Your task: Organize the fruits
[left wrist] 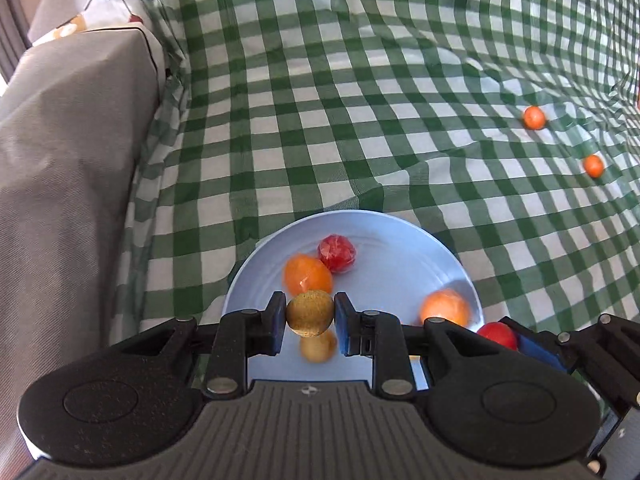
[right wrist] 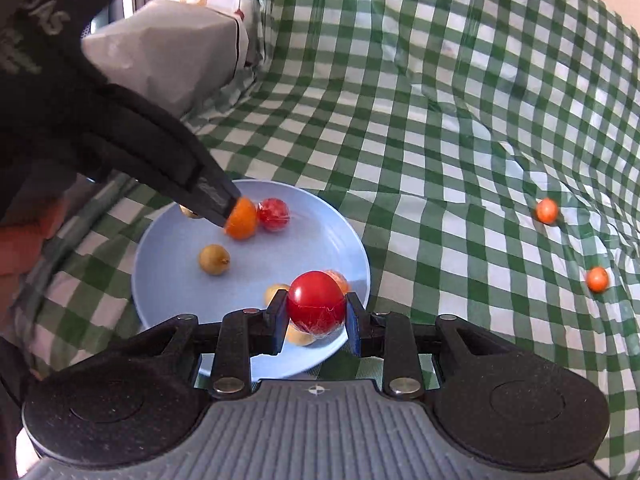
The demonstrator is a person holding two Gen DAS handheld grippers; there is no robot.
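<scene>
Left claw (left wrist: 310, 320) pinches a tan fruit (left wrist: 310, 313) low over the blue plate (left wrist: 400, 236) — right claw (right wrist: 316, 312) clamps a red fruit (right wrist: 316, 307) at lower centre, above that plate's near edge.

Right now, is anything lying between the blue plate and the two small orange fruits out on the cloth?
Nothing: only bare checked cloth separates the blue plate from the two small orange fruits. Both wrist views show it.

grey cushion (left wrist: 72, 152) left, checked cloth (left wrist: 360, 100) open
</scene>
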